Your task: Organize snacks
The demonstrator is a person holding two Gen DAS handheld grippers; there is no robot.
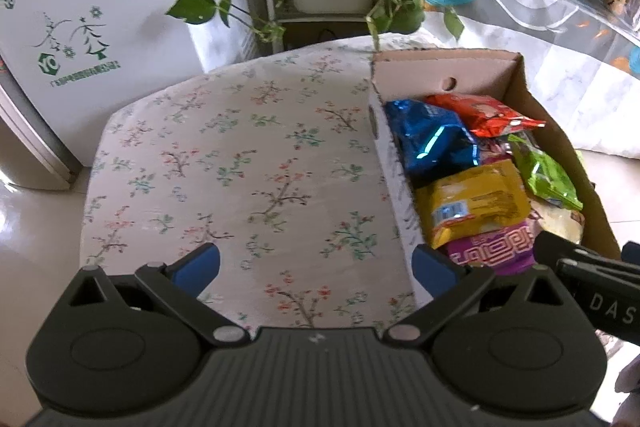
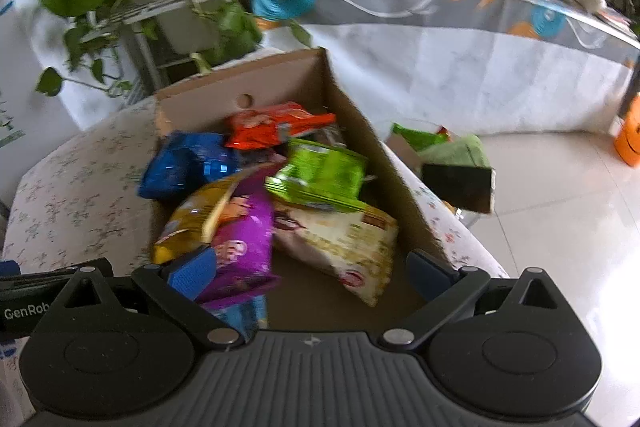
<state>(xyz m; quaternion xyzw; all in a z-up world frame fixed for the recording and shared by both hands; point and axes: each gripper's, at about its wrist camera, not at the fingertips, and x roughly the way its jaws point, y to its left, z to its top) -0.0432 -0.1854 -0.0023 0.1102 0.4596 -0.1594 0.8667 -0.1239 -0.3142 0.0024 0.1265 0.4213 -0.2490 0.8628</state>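
The snacks are all sitting in the cardboard box [image 2: 352, 115] at the right end of the flower-print tabletop [image 1: 240, 167], and the bare cloth to its left has no packet on it that I can see, so by my guess the sorting is either nearly finished or not yet begun. The right gripper [image 2: 308, 273] hangs over the near end of the box with its jaws spread wide and nothing between them. The purple packet [image 2: 244, 247] lies just ahead of its left finger [image 2: 192, 273], partly behind that blue pad, with its long side running away from the gripper towards the far wall of the box. The pale patterned packet [image 2: 340, 247] lies ahead between the jaws, slanting off to the right. Beyond these are the yellow packet [image 2: 192, 223], the green packet [image 2: 320, 175], the blue packet [image 2: 184, 163] and the orange packet [image 2: 272, 125] at the far end. The left gripper [image 1: 316, 265] is also wide open and empty; it faces the bare tablecloth, with its right finger [image 1: 434, 267] close against the box's near left wall, so the packets lie off to its right. The right hand is plainly the nearer one. If the purple packet is the next pick, I judge the gripper needs to shift a little left so the jaws straddle the packet's short width.
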